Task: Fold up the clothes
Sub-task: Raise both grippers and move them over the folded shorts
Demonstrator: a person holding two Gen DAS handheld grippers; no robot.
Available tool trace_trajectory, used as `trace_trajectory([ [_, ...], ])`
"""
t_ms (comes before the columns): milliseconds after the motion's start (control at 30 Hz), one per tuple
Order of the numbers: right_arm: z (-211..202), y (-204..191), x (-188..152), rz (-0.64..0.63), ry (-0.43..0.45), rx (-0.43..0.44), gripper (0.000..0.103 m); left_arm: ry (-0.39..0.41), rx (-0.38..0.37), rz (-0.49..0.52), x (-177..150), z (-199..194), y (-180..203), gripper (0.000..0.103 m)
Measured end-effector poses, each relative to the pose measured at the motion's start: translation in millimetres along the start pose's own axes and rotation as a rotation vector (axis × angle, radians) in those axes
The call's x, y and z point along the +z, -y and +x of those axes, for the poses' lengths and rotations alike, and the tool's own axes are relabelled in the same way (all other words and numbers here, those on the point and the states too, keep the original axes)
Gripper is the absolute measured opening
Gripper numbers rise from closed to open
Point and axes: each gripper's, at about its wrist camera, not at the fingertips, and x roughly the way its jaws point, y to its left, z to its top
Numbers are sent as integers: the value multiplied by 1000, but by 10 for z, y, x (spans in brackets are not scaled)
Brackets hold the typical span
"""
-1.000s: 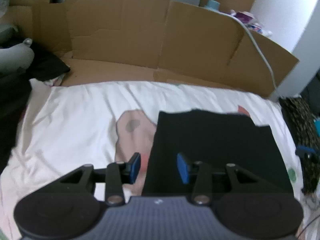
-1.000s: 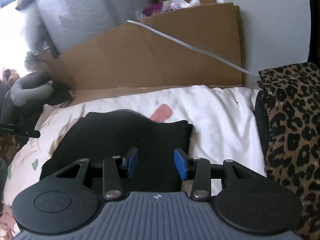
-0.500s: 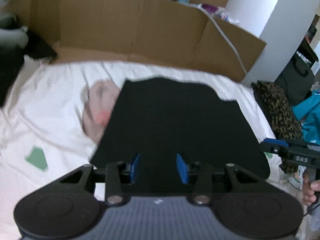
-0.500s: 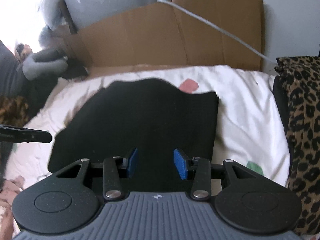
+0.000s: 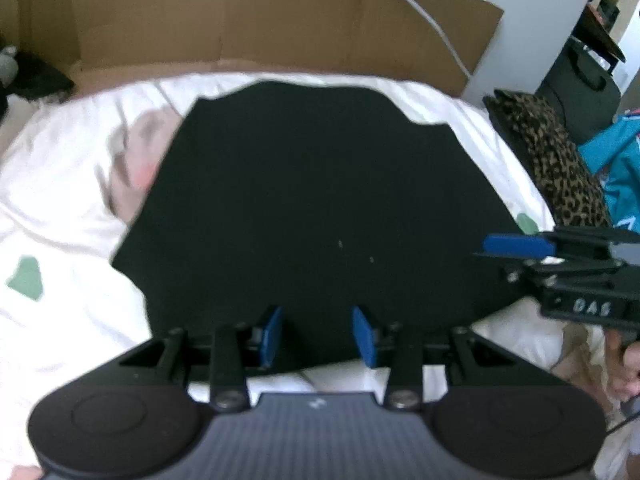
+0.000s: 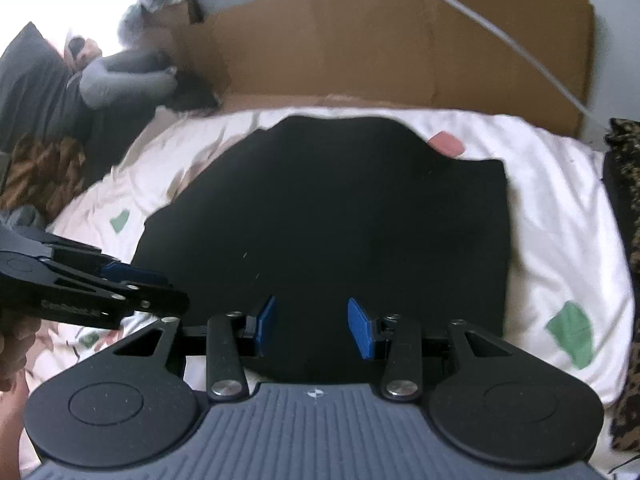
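A black garment [image 5: 320, 200] lies folded flat on a white bed sheet [image 5: 60, 208]; it also shows in the right wrist view [image 6: 340, 220]. My left gripper [image 5: 318, 336] is open and empty, over the garment's near edge. My right gripper [image 6: 312, 326] is open and empty, over the near edge further right. Each gripper shows in the other's view: the right one [image 5: 520, 245] at the garment's right side, the left one [image 6: 132, 276] at its left side.
Flattened cardboard [image 5: 240, 20] stands along the far edge of the bed. A leopard-print cloth [image 5: 552, 152] lies to the right, with a teal item [image 5: 616, 164] beyond. Grey and dark clothes [image 6: 112, 80] are piled at far left. A white cable [image 6: 520, 40] runs across the cardboard.
Both grippers have pulled back toward the garment's near edge, so more of the garment shows. Both jaws stayed open.
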Motion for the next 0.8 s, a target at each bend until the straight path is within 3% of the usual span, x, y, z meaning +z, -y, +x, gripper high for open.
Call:
trace_trajectory([
  [167,118,-281,-69,-76,-50,50,46,5,23,69,-73,74,108,41],
  [333,283,-450,-129,-156,-100,28,41,0,39,126,-131,175,177,34],
  [500,319,-404,-160,-152,-121,-17,36,15,68,158,-126,203,84,33],
  [733,249,-267,-204,-143,-128,-64,34,2,44,161,-129,214,-44,33],
  [800,218,-159,-218,-114,-131,-81,24,0,35,154,-131,213,-97,33],
])
